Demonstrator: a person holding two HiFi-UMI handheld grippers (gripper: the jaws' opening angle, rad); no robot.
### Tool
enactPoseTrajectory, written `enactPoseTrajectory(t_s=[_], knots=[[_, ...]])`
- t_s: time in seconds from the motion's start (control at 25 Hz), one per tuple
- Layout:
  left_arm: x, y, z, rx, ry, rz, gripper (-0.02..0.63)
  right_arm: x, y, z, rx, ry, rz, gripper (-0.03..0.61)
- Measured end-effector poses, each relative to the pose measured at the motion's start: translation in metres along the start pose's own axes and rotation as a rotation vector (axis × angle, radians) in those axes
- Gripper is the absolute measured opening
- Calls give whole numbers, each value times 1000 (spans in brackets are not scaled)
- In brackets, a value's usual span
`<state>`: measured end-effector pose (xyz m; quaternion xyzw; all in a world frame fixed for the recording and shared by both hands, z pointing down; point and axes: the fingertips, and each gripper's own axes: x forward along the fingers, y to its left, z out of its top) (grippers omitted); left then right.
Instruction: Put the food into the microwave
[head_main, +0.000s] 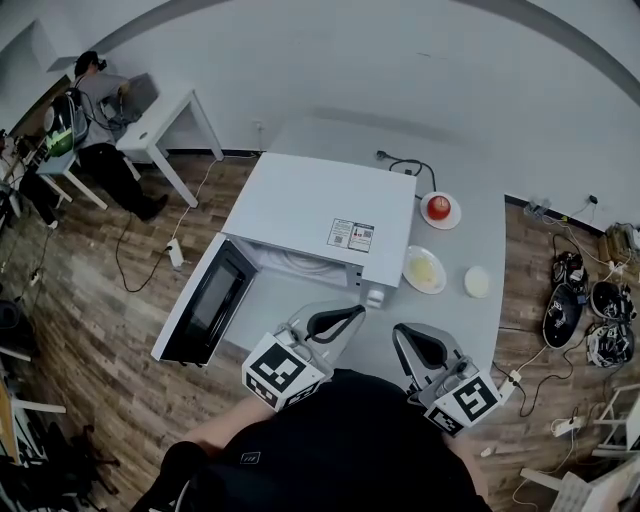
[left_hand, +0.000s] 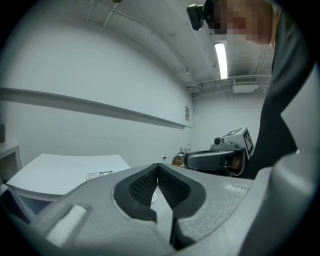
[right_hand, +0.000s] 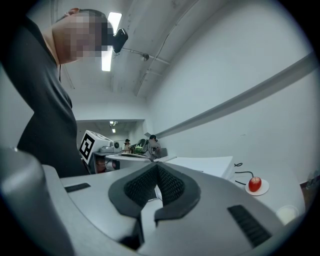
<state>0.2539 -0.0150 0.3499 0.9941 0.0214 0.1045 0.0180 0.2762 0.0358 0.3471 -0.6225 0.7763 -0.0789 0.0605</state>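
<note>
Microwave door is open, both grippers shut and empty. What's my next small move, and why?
Probably open the right gripper and ease it toward the plate of yellow food, the nearest dish on its side. The microwave door already stands open, and the right gripper's jaws are shut on nothing, so it cannot take the plate yet.

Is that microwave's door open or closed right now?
Open. The microwave has its door swung out to the left in the head view, leaving the inside exposed.
</note>
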Motion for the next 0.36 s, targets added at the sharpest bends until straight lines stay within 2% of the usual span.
enactPoseTrajectory(t_s=[0.36], knots=[[-5, 2, -5, -7, 6, -1, 9, 7, 6, -7, 24, 20, 10, 12]])
